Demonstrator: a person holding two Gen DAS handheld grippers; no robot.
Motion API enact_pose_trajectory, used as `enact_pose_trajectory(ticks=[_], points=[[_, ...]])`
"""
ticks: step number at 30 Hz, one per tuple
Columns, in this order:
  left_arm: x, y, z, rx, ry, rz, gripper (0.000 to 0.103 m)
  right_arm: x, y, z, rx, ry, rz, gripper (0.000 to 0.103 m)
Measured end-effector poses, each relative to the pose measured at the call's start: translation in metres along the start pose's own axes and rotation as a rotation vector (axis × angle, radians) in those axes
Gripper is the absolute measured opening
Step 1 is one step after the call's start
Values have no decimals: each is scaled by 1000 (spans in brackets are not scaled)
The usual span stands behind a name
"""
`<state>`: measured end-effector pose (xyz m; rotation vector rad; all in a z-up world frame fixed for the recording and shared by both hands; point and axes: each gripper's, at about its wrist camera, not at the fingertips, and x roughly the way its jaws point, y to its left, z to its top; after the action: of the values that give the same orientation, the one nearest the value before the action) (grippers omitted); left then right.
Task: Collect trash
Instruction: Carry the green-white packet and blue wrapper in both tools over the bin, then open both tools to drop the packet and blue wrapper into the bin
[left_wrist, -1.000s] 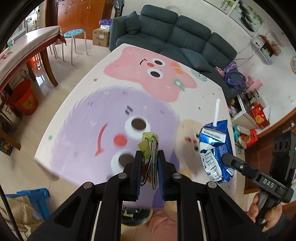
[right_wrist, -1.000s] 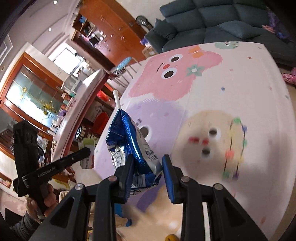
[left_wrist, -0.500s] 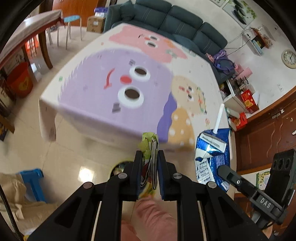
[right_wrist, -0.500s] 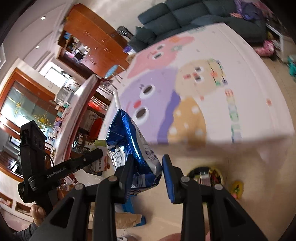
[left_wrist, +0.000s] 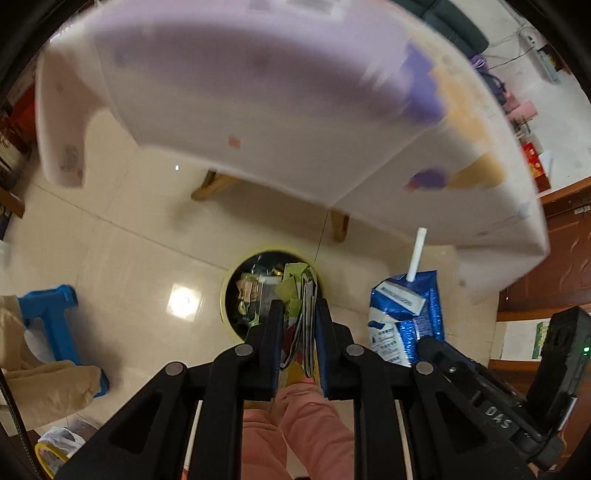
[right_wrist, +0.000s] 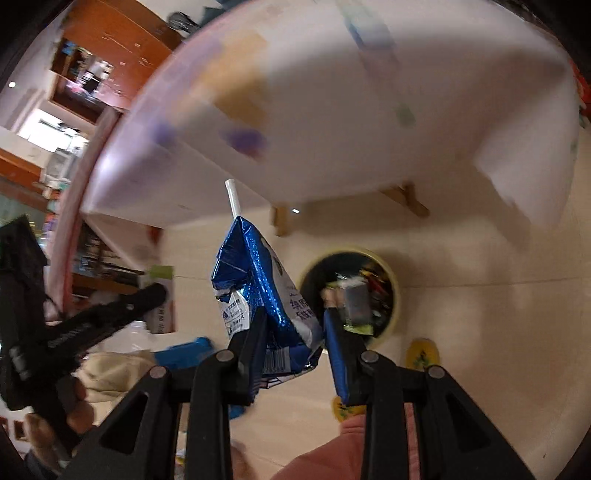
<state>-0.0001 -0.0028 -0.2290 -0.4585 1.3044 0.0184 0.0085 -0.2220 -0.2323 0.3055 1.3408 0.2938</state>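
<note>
Left gripper (left_wrist: 297, 325): clamped tight on a flat wad of crumpled wrappers (left_wrist: 301, 295), green and printed; pointed steeply down so the wad hung right over the mouth of the bin; jaws nearly together, wad pinched between them, not yet let go.
Right gripper (right_wrist: 291, 325): closed on the lower part of a crushed blue drink carton (right_wrist: 258, 280); held beside the bin rather than over it, likely waiting its turn for the drop.
Bench (left_wrist: 280, 103): draped in a pale cartoon-print cloth; seen from below its edge, blurred; no trash visible on what showed of it, so pick-up judged finished and disposal the step in hand.
Floor (left_wrist: 122, 258): cream tile, glossy; carried the bin close to the bench legs, handy for clearing the top.
Bin (left_wrist: 231, 291): round, yellow rim, dark inside, already part-filled with mixed wrappers; stood open-topped on the floor, so a straight release from above should do.
Carton detail: blue foil with white panel, dented and folded, hence gripped low where the walls had collapsed; in the left wrist view well right of the bin rim.
Straw (right_wrist: 233, 197): white, stuck up out of the carton top; kept uppermost, probably to stop dregs leaking.
Risk: light wrappers could cling to the pads or drift past the rim; carton would need shifting over the opening before letting go.
</note>
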Motion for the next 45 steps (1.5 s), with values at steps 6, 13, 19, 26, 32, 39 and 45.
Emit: enact_pose_trajectory(ticks=[6,13,19,26,32,39,45], points=[[73,10,-7,6,40,32,17,75,-36,-12,39,23,-48,30],[133,17,-6,22,72,42,22,132,-52,-17,98,20,-50,31],[163,19,-3,43,82,59,36,161,-57,-11,127,20,-47,32],[181,19,2,65,97,73,53,192,-63,-7,147,53,-31,32],[185,18,2,97,98,100,60,190,-60,-6,106,39,-37,32],[171,18,1,113,71,124,65,175,-49,-4,29,19,-68,32],[144,12,-1,129,16,144,66,149,-34,1,-22,-16,-84,32]])
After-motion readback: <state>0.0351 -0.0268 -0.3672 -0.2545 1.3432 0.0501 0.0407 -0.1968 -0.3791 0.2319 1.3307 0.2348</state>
